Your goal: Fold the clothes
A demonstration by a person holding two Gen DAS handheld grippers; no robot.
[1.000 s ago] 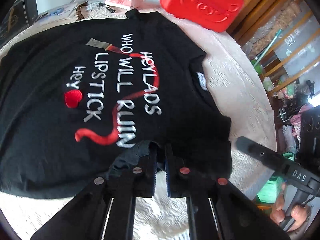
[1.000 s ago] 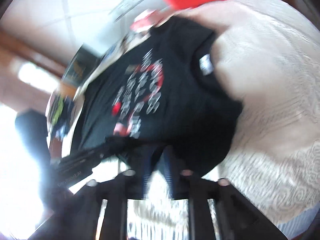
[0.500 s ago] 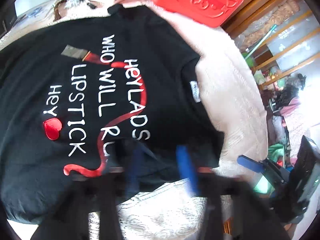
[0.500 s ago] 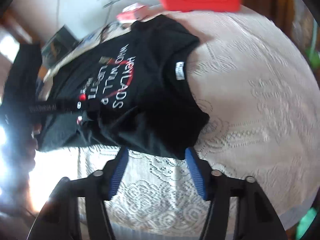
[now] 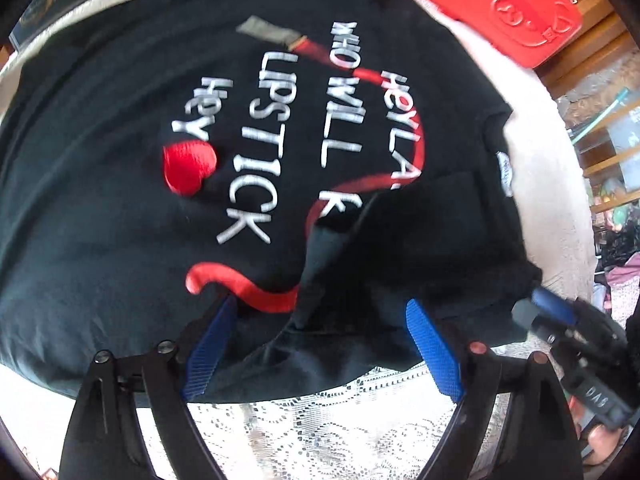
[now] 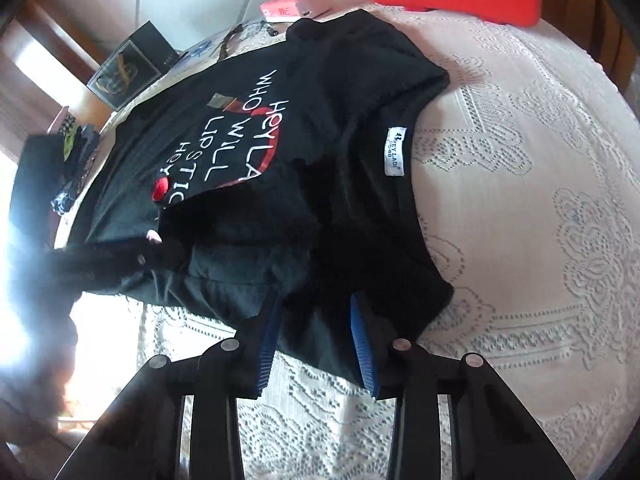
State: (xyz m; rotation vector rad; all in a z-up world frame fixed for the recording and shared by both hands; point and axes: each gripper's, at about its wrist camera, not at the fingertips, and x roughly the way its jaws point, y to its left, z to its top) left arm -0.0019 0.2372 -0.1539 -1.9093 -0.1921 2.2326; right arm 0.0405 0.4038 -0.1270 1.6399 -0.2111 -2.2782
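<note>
Lying print-up on the lace tablecloth (image 6: 520,240), the black T-shirt (image 5: 120,200) has its near sleeve (image 5: 420,232) folded in over the lettering, and its white neck label (image 6: 396,151) shows at the collar. My left gripper (image 5: 320,336) hangs over the shirt's near edge, blue pads spread wide, gripping nothing. My right gripper (image 6: 316,332) straddles the near hem, pads apart. A red case (image 5: 500,4) sits beyond the shirt, a pink box (image 6: 296,4) beside it.
</note>
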